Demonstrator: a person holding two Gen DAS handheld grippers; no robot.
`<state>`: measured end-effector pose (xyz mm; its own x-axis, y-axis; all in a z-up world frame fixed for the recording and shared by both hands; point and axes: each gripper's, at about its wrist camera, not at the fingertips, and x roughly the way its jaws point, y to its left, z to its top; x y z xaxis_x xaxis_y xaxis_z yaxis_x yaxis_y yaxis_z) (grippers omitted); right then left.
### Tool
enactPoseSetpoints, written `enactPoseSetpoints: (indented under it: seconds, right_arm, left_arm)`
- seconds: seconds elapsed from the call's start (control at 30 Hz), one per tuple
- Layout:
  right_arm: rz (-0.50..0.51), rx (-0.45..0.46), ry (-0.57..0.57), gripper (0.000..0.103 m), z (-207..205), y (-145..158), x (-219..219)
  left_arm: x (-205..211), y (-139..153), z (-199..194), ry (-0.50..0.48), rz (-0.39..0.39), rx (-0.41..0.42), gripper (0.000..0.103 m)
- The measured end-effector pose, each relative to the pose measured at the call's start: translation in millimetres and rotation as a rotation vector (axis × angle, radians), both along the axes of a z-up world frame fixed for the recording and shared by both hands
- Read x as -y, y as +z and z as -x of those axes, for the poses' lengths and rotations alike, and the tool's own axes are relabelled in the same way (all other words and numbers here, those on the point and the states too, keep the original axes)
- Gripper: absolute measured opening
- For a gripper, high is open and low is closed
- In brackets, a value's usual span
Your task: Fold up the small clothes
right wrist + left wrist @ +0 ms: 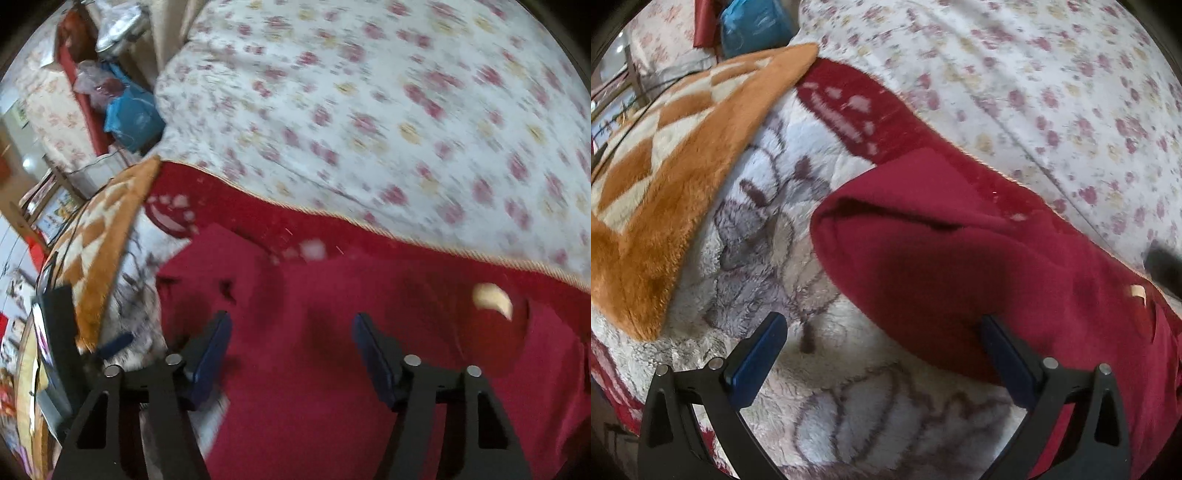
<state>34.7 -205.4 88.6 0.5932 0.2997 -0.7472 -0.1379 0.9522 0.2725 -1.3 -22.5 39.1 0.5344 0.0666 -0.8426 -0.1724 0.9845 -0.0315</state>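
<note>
A dark red garment [960, 258] lies folded on the bed, with a rounded fold edge at its left and a cream label [1137, 293] near its right end. My left gripper [882, 325] is open at the garment's near left edge: the right finger [1001, 350] is over the red cloth, the left finger over the fluffy blanket. In the right wrist view the same garment [332, 387] fills the lower half, its label [491, 295] to the right. My right gripper [291, 321] hovers open over the red cloth, with nothing pinched between its pads.
Under the garment lies a white fluffy blanket [757, 240] with a grey print and a red border [849, 107]. An orange checked blanket [665, 147] covers the left. A floral sheet [1034, 92] spreads beyond. A blue bag [133, 118] sits at the far left.
</note>
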Motion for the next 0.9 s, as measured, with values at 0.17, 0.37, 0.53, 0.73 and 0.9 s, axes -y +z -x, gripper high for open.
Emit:
enactPoseSetpoints:
  seconds: [0.17, 0.37, 0.53, 0.73, 0.9]
  right_arm:
    - [-0.043, -0.083, 0.094, 0.067, -67, -17, -30]
    - [-0.039, -0.257, 0.161, 0.068, -129, -69, -66]
    - [-0.031, -0.305, 0.178, 0.063, -145, -98, -82]
    - [0.008, -0.203, 0.200, 0.006, -131, -73, -88]
    - [-0.095, -0.070, 0.187, 0.006, -103, -13, -58]
  left_arm:
    - [-3, -7, -8, 0.000, 0.002, -0.016, 0.103]
    - [-5, -14, -18, 0.005, 0.018, -0.045, 0.103]
    - [-8, -19, -27, 0.009, 0.019, -0.061, 0.103]
    - [-5, -22, -34, 0.016, -0.004, -0.064, 0.103]
    - [1, -22, -33, 0.015, -0.059, -0.058, 0.103]
